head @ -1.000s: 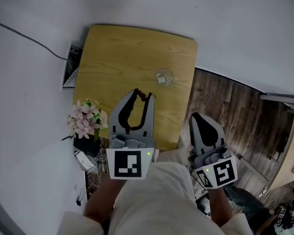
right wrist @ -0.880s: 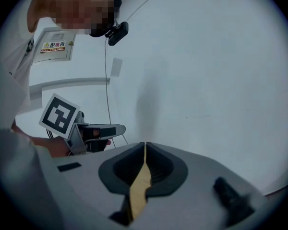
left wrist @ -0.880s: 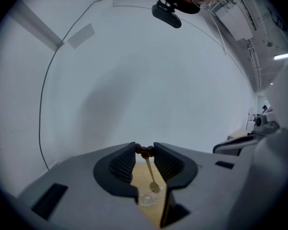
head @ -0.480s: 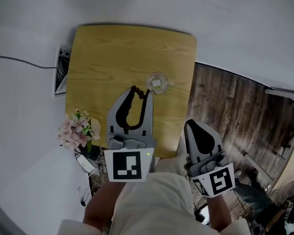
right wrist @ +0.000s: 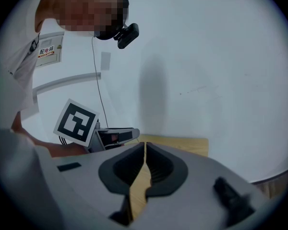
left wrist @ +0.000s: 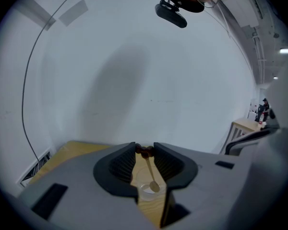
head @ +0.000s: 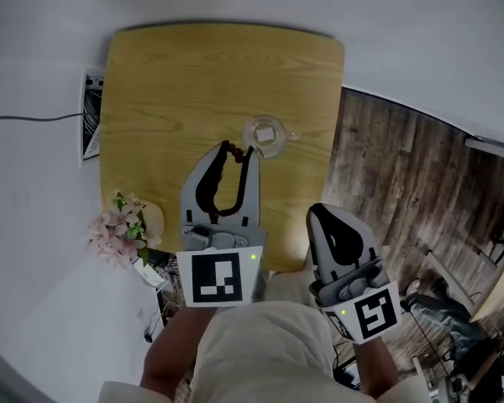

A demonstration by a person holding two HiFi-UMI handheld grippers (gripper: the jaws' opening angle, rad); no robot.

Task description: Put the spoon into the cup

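Note:
A clear glass cup stands on the wooden table, right of its middle. My left gripper hangs over the table with its tips just short of the cup and to its left. It is shut on the spoon's brown beaded handle end. In the left gripper view the spoon hangs from the left gripper's tips back between the jaws, its bowl low over the cup. My right gripper is shut with nothing in it, at the table's near right corner; the right gripper view shows the gripper with its jaws meeting.
A pot of pink flowers stands on the floor at the table's near left corner. A white power strip and a cable lie left of the table. Dark wooden floor runs along the right. The person's pale clothing fills the bottom.
Both grippers have sunk lower. The left gripper's tips, still holding the spoon, have come closer to the cup. The right gripper stays shut.

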